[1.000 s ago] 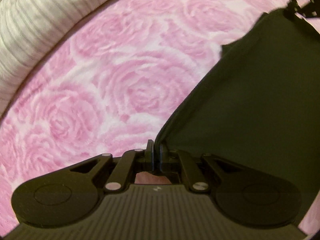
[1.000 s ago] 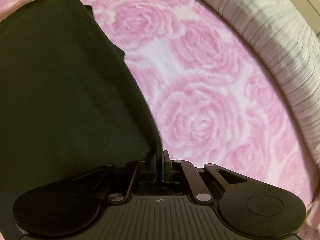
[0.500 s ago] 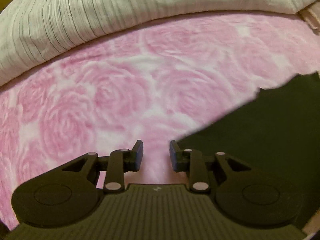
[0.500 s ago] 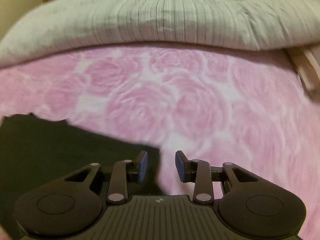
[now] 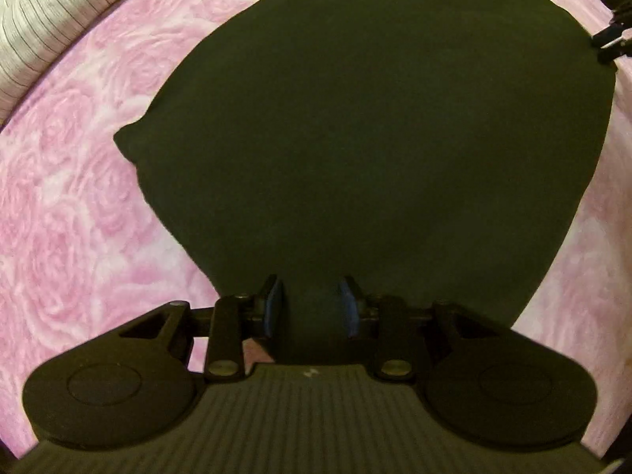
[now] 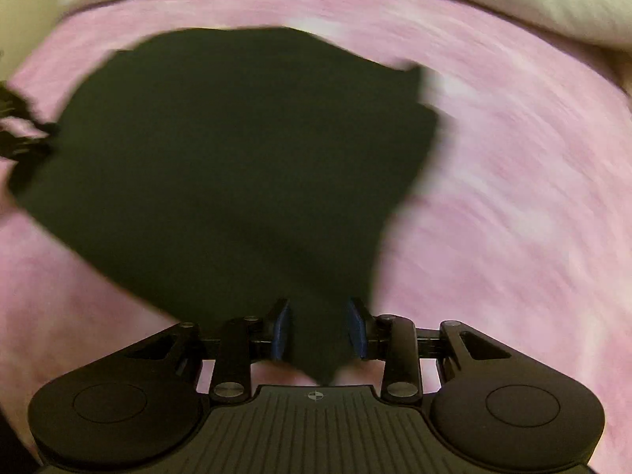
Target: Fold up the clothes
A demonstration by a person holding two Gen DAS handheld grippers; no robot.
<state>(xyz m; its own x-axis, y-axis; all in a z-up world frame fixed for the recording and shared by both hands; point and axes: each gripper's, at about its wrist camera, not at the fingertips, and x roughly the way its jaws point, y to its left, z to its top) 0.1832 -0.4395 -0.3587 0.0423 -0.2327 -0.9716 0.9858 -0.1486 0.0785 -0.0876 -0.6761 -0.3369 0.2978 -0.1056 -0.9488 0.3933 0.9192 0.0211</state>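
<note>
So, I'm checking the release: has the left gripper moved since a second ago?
Yes. The left gripper has drawn back off the rose-print bedspread and over the near edge of the dark garment, its jaws opening, unclamped.

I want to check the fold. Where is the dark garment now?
The dark garment lies flat on the pink rose blanket, filling the middle of both wrist views, with the striped bedding beyond it.
</note>
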